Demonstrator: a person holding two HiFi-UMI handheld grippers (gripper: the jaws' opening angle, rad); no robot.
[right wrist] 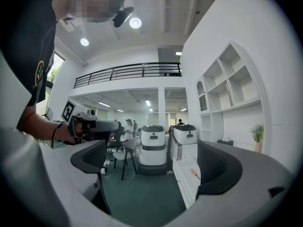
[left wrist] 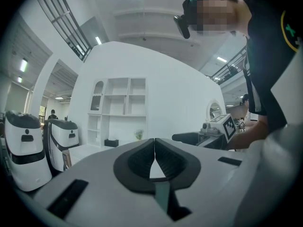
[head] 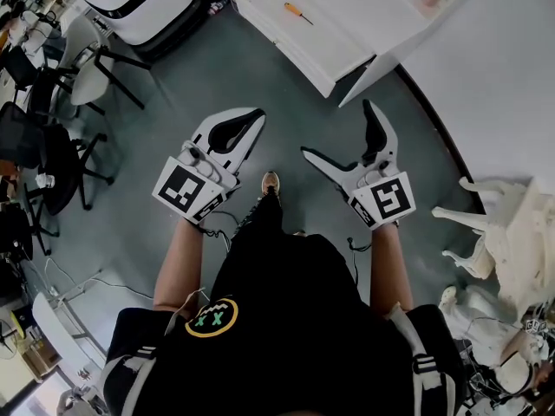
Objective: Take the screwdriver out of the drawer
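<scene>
Up ahead, inside the open white drawer [head: 340, 35], the slim orange-handled screwdriver [head: 297, 12] is seen lying flat, well apart from both grippers. The white hand-held left gripper [head: 257, 116] is held over the grey-green floor [head: 173, 102], jaws pressed together with nothing between them. The matching right gripper [head: 336, 129] is held beside it, jaws spread wide, nothing gripped. The screwdriver is also caught small in the right gripper view.

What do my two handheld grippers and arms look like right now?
Both the left gripper and right gripper have white bodies with black-lined jaws and a cube of black-and-white square markers. Thin black cables trail behind. The person wears a black short-sleeved shirt with a round yellow emblem.
</scene>
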